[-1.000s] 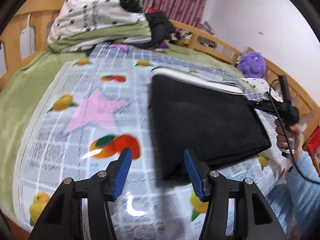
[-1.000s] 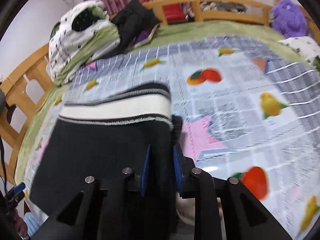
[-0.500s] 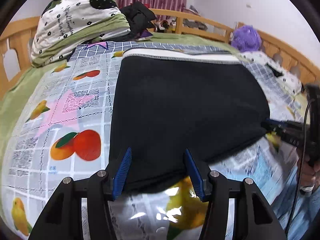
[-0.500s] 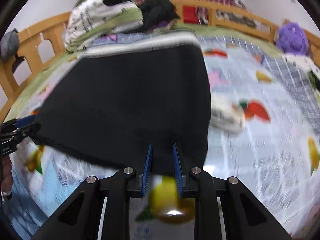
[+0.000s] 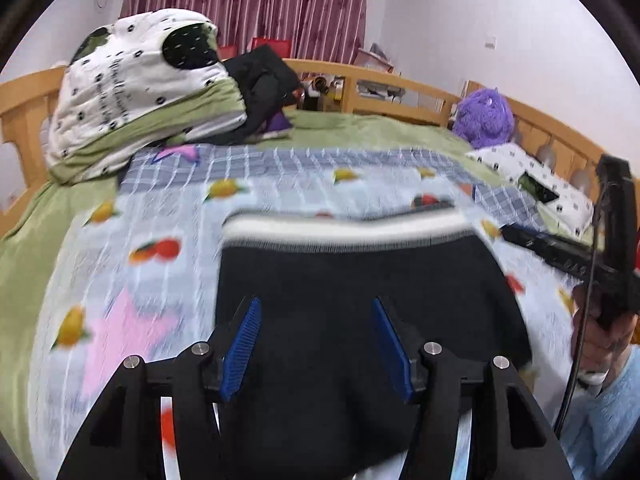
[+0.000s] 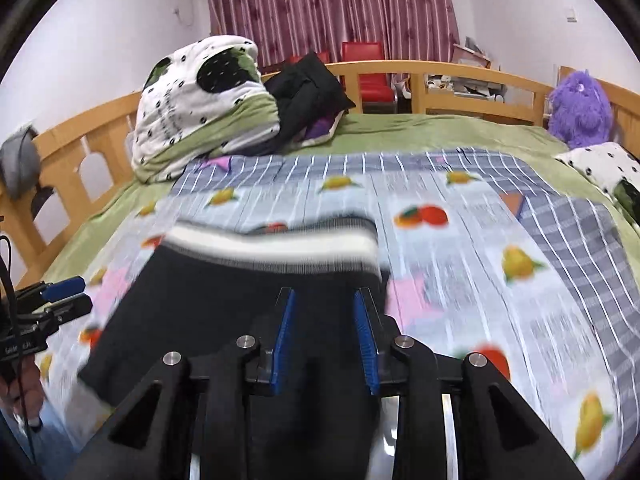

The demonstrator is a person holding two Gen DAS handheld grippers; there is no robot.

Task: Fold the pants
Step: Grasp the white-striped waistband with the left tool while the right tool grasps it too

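The black pants (image 5: 360, 280) lie folded on the fruit-print sheet, their white and grey striped waistband (image 5: 344, 228) at the far end. They also show in the right wrist view (image 6: 224, 292). My left gripper (image 5: 316, 340) is open, its blue pads (image 5: 242, 344) spread over the near part of the pants. My right gripper (image 6: 324, 332) is open with a narrower gap, over the pants' right side. The right gripper also shows at the right edge of the left wrist view (image 5: 560, 252), and the left gripper at the left edge of the right wrist view (image 6: 52, 300).
A rolled white and green quilt (image 5: 140, 92) and dark clothes (image 5: 264, 80) sit at the bed's far left. A purple plush toy (image 5: 484, 116) and a spotted pillow (image 5: 536, 188) lie at the right. A wooden rail (image 6: 440, 76) rings the bed.
My right gripper was shut on the pants' edge and has let go. Both grippers have pulled back and up; the pants now lie flat on the sheet.
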